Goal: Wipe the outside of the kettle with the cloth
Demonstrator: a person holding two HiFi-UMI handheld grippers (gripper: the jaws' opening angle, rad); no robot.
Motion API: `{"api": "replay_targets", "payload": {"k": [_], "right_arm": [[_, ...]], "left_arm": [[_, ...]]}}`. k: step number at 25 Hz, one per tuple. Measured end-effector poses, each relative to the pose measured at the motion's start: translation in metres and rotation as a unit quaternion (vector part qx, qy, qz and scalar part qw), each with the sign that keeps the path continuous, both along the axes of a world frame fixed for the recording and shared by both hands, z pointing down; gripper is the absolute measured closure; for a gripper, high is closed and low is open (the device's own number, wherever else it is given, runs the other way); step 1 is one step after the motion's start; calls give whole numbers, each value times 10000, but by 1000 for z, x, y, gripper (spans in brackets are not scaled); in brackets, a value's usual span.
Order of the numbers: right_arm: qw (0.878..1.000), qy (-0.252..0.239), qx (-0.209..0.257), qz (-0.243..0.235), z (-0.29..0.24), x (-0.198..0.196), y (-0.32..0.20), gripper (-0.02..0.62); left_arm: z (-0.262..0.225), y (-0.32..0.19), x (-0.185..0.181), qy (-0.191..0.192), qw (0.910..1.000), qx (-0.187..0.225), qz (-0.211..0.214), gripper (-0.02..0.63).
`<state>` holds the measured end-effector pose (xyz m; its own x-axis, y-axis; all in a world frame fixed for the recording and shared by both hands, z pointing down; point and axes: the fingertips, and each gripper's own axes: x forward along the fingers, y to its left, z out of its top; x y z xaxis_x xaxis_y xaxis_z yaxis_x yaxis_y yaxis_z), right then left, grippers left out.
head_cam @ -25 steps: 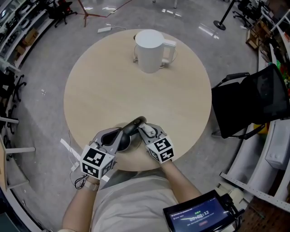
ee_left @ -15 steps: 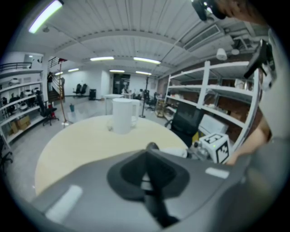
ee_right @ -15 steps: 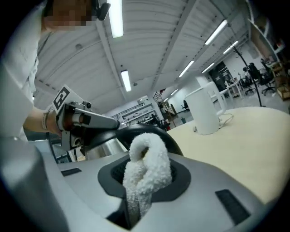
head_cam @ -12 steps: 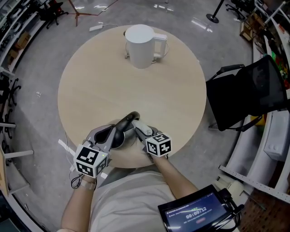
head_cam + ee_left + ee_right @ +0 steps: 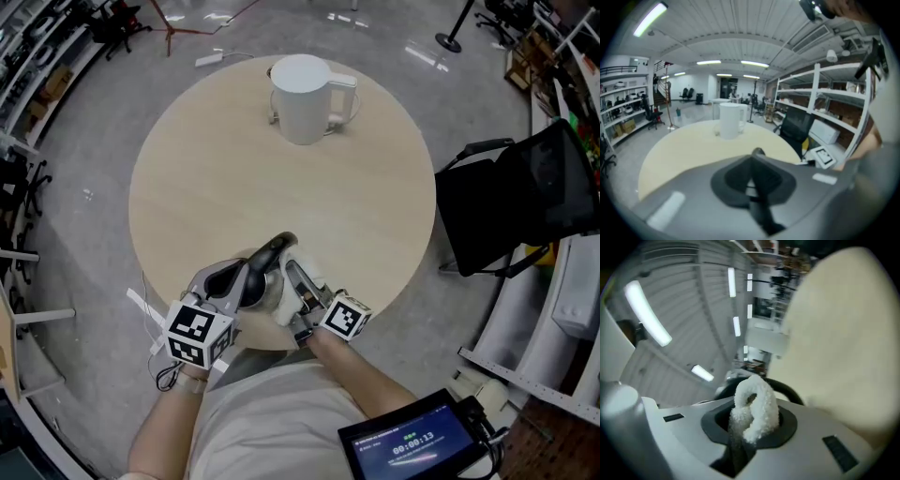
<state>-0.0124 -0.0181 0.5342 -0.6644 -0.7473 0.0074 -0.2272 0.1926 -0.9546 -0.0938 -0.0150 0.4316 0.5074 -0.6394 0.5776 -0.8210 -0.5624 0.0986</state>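
The kettle (image 5: 302, 98) is a plain white cylindrical jug with its lid seated. It stands upright near the far edge of the round table (image 5: 206, 187), with its loop handle turned to the right in the head view and its base flat on the wood. The cloth (image 5: 761, 416) is a white, fluffy, terry-like piece folded into a rounded loop, pinched between the closed jaws of the right gripper (image 5: 754, 394) and held off the surface over the table's near edge, well apart from the kettle and not touching it.
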Motion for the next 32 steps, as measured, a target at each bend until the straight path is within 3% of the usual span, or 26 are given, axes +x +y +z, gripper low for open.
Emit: {"api": "replay_targets", "payload": {"k": [1,2,5,6,8,9,10,12,13,14,15,16,17,19,20,21,23,24,25,27,28,29,32], "right_arm": [[9980,78,608,-172,-20,-5,3,520],[9968,214,723,-276,-14,-6,4,520],[9955,225,-883,-242,60,2,-2,520],[9975,84,-648,-267,43,1,-3,520],[9943,36,960,-468,-24,-7,3,520],[9892,98,1356,-545,-33,-10,6,520],[9926,158,1088,-523,-15,-9,6,520],[9985,99,-420,-330,46,-1,-2,520],[9980,21,-545,-308,44,-1,-3,520],[9992,39,62,-392,16,-3,0,520],[9935,182,980,-555,-19,-8,5,520],[9837,363,1613,-706,-38,-11,8,520],[9833,480,1581,-763,-29,-11,7,520],[9964,499,98,-673,33,-5,-5,520],[9959,547,-255,-667,42,-5,-7,520],[9951,669,94,-716,23,-8,-5,520],[9853,741,1334,-773,-32,-15,4,520],[9864,672,1339,-680,-32,-14,5,520],[9932,640,815,-523,-7,-9,2,520],[9957,580,-671,-277,62,0,-9,520],[9931,519,-1026,-250,78,0,-16,520],[9926,564,-1029,-305,79,-3,-25,520],[9906,1119,-179,-771,49,-24,-57,520]], "left_arm": [[-1,0,-1,-8,10000,1,-18,606],[-1,0,-2,-23,10000,12,-28,607],[-3,-1,0,-20,10000,49,-10,607],[-2,-1,0,7,10000,30,5,607],[-1,-2,0,59,10000,-18,31,606],[0,-2,-1,64,10000,-24,32,606],[0,-2,-1,54,10000,-13,26,606],[-1,-2,-1,30,10000,14,10,607],[-1,-1,-1,36,10000,9,11,606],[-1,0,0,52,10000,-9,22,606],[-1,0,1,71,10000,-28,36,606],[-1,0,1,82,9999,-40,48,606],[-1,0,0,81,9999,-42,51,606],[0,-1,-1,66,10000,-28,45,606],[1,0,-1,89,9999,-31,41,606],[1,0,-1,169,9998,-54,25,607],[0,-3,-7,599,9980,-156,-142,607],[-3,-6,-13,949,9947,-230,-326,607],[-5,-9,-20,1361,9885,-315,-574,607],[-10,-12,-36,2261,9651,-514,-1214,607],[-10,-10,-44,2656,9495,-624,-1546,607],[-9,-5,-50,2957,9350,-712,-1823,608],[-7,18,-54,3464,9055,-805,-2317,611]]}}
